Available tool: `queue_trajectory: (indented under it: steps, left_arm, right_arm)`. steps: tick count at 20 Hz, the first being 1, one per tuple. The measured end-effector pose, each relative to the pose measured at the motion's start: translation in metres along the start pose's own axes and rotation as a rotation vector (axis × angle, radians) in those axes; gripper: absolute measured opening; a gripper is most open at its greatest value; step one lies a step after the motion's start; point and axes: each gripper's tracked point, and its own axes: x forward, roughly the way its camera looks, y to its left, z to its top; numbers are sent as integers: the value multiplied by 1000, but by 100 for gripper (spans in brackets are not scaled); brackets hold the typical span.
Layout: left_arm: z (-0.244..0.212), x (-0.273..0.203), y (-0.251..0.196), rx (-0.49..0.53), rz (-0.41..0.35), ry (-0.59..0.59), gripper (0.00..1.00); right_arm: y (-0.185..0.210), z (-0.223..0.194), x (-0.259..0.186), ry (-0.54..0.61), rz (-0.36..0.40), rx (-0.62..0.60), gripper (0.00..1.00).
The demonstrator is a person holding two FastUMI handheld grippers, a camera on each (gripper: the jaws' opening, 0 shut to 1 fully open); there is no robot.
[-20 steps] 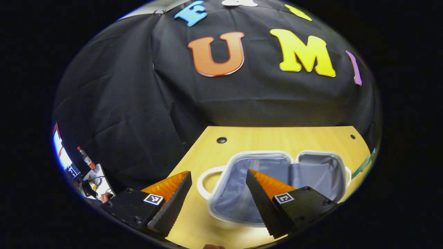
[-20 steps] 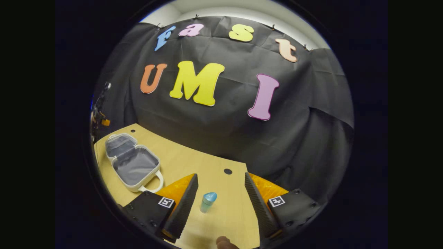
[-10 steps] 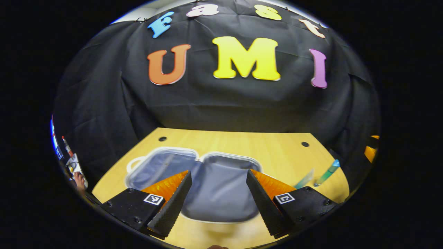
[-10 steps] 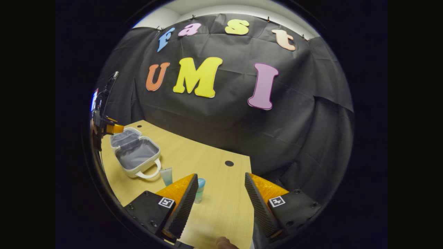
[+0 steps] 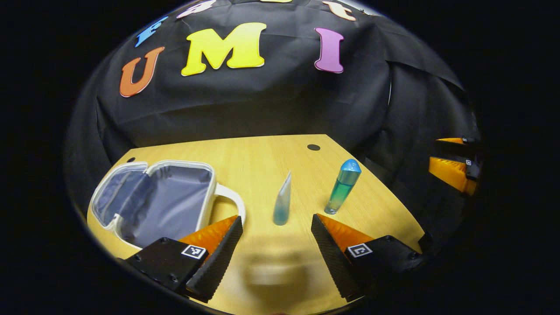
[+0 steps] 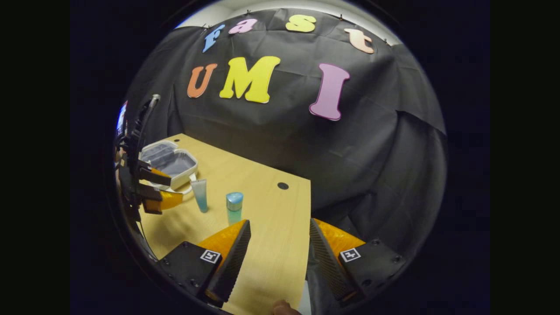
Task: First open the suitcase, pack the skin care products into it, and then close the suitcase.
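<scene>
In the left gripper view the left gripper hangs spread and empty over the table. The suitcase lies open; beside its handle stands a tube, then a bottle farther from it.

In the right gripper view the right gripper is spread too — nothing between its fingers — well apart from the suitcase.

Both views low over shared table

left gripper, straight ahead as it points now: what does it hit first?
Likely the translucent blue-tinted squeeze tube, standing upright between the open left gripper fingers' line. The blue-capped green bottle stands off right; depth uncertain.
</scene>
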Motion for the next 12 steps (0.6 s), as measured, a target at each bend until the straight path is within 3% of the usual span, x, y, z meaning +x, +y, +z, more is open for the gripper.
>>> queue_trajectory:
  steps: [6, 7, 8, 10, 12]
  left_arm:
    - [-18, 71, -3, -50, 4, 43, 97]
    - [-21, 81, -3, -57, 3, 53, 100]
    - [-23, 88, 0, -52, 13, 62, 83]
    - [-24, 97, 4, -40, 25, 67, 73]
    - [-24, 105, 0, -28, -9, 60, 64]
  right_arm:
    - [3, -27, 14, 68, 8, -7, 80]
    - [5, -28, 17, 74, 13, -7, 80]
    - [7, -29, 22, 79, 18, -4, 80]
    - [13, -32, 30, 82, 30, 8, 80]
    - [25, -32, 41, 79, 48, 1, 80]
